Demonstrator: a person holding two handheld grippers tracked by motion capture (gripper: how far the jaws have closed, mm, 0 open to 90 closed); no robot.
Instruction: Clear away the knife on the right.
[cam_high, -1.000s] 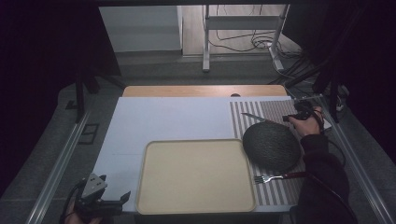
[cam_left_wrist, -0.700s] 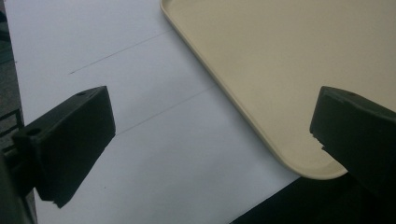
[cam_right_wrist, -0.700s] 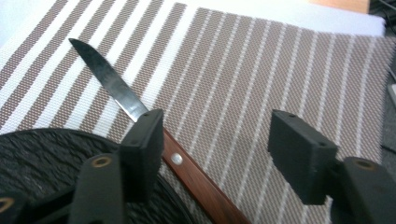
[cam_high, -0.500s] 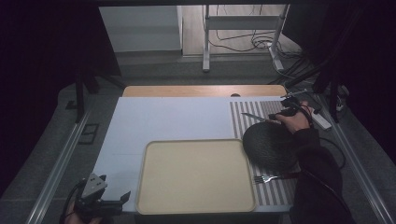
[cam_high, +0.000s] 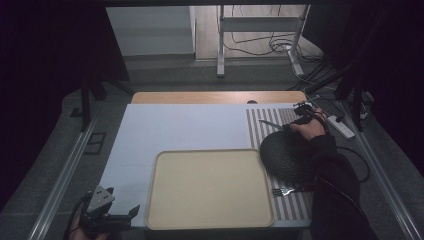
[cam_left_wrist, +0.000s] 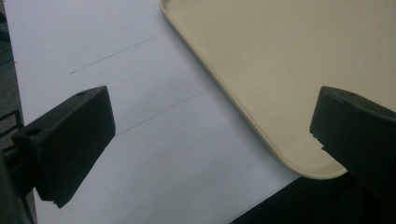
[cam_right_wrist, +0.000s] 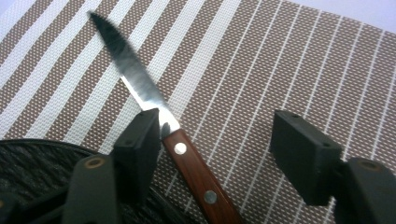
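A knife with a brown riveted wooden handle (cam_right_wrist: 196, 172) and a steel blade lies on the striped placemat (cam_right_wrist: 280, 56), its handle end beside a dark woven round mat (cam_right_wrist: 37, 163). My right gripper (cam_right_wrist: 217, 135) straddles the knife where blade meets handle. Its jaws have just been closing, but they stand apart: the knife lies against the left jaw and well clear of the right one. From above, the knife (cam_high: 272, 124) points left from my right gripper (cam_high: 300, 120). My left gripper (cam_high: 122, 212) hangs open at the near-left table corner, beside the beige tray (cam_left_wrist: 210, 84).
The beige tray (cam_high: 210, 151) sits at the front centre of the white table. The dark round mat (cam_high: 287, 157) lies on the striped placemat (cam_high: 260, 125), with a fork (cam_high: 285, 191) at its near edge. A power strip and cables lie on the floor at the right.
My right hand has moved left along the placemat to the knife's handle. The left gripper has stayed put.
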